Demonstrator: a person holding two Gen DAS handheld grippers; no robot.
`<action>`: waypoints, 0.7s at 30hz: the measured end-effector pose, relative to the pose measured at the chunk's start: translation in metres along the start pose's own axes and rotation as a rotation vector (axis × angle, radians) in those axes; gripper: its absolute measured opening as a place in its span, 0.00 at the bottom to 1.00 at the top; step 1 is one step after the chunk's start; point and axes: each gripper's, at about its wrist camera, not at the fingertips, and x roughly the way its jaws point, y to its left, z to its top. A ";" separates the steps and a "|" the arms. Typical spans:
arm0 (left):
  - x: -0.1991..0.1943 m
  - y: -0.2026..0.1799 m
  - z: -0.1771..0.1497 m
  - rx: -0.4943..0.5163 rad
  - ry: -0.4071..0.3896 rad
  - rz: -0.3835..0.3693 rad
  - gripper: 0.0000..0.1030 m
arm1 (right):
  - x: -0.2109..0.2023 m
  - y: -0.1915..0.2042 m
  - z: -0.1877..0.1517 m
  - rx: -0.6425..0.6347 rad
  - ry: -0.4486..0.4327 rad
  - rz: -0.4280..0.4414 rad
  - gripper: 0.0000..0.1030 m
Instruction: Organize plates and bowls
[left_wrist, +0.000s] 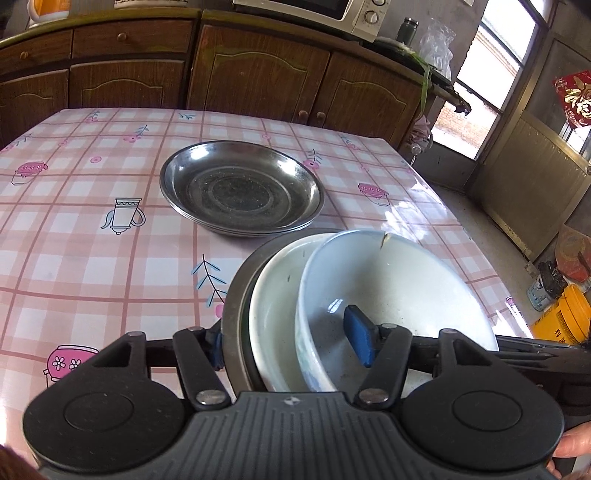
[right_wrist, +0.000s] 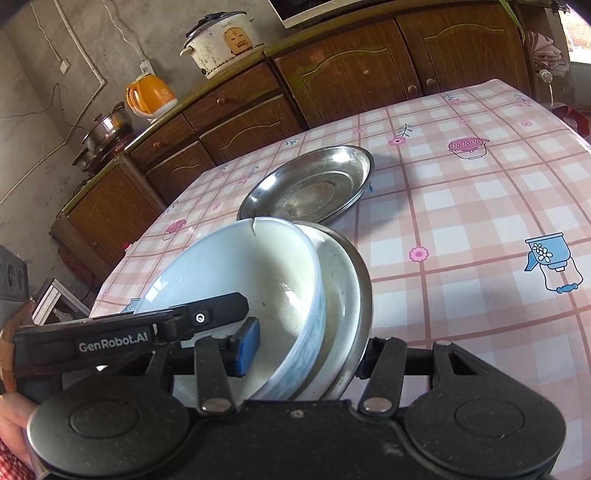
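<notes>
microwave cropped, left pad hidden

Black tool, blue pads

A chipped white ceramic bowl sits nested in a white dish and steel plate; stacked round steel plates rest mid-bench.
</notes>
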 end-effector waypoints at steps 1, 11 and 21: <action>-0.002 0.000 0.000 0.002 -0.004 0.000 0.60 | -0.002 0.001 0.001 -0.002 -0.003 0.001 0.60; -0.019 -0.005 0.007 0.004 -0.039 0.012 0.60 | -0.018 0.015 0.008 -0.023 -0.026 0.015 0.60; -0.037 -0.009 0.007 0.004 -0.069 0.030 0.60 | -0.029 0.025 0.011 -0.036 -0.039 0.036 0.60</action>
